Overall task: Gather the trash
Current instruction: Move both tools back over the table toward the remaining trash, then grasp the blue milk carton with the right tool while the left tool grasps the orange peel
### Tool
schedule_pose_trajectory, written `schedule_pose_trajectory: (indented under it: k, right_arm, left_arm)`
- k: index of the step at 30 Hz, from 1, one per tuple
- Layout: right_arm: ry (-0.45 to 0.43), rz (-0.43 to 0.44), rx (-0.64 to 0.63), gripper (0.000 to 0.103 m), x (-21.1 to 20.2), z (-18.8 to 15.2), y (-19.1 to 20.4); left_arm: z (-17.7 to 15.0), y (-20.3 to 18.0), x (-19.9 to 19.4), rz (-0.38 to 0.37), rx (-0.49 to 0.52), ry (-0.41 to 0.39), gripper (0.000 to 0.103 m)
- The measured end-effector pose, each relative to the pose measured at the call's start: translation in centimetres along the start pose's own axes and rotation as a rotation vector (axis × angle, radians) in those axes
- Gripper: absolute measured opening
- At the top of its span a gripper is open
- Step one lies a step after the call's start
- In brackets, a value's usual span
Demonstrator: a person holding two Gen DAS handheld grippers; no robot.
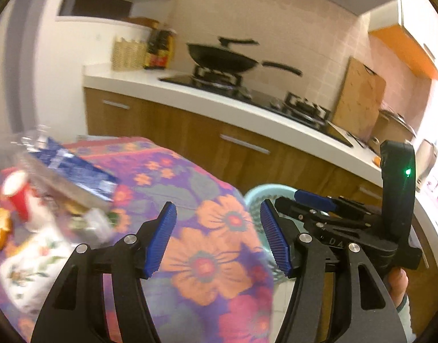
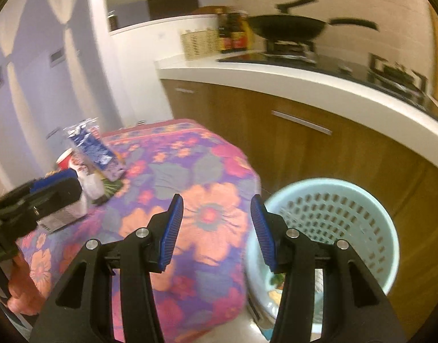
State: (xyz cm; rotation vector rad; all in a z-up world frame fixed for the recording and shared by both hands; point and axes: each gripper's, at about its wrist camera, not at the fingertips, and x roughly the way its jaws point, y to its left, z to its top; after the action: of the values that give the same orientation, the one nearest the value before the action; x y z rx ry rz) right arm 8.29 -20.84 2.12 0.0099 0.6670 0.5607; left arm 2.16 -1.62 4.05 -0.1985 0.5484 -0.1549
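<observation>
My left camera looks forward over the floral cloth (image 1: 207, 223) toward the counter (image 1: 247, 105), close above the table, with my right gripper (image 1: 313, 200) showing at its right side. My right camera sits further right, facing the same way, close above the basket (image 2: 347, 214). Both share the cloth, the basket, the counter and the wok (image 2: 287, 28).

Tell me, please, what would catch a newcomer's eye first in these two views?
The loud floral tablecloth fills the middle, with a heap of trash at its far left: a blue carton and a red cup. A pale blue perforated basket stands on the floor at its right, below the black wok on the stove.
</observation>
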Motion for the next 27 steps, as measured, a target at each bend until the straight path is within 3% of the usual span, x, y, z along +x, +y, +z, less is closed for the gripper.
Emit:
schedule_pose_trajectory:
  k: [6,15,19,22,27]
  right_arm:
    - [-0.003,0.079,-0.159,0.045,1.9,1.3,6.5]
    - [-0.021,0.176,-0.303,0.046,6.0,3.3,14.1]
    - [-0.017,0.214,-0.327,0.049,8.3,4.5,15.8]
    - [-0.014,0.238,-0.350,0.057,9.9,5.5,16.9]
    - [-0.007,0.238,-0.410,0.060,12.2,6.2,18.0]
  left_arm:
    - [-0.3,4.4,-4.5,0.187,0.006,-0.083,0.074]
    - [-1.9,13.9,-8.8,0.462,-0.058,-0.086,0.074]
    - [-2.7,18.3,-9.9,0.514,-0.139,-0.074,0.074]
    - [-3.3,22.1,-10.0,0.501,-0.235,-0.044,0.074]
    - [-3.9,26.4,-9.1,0.494,-0.351,0.003,0.072]
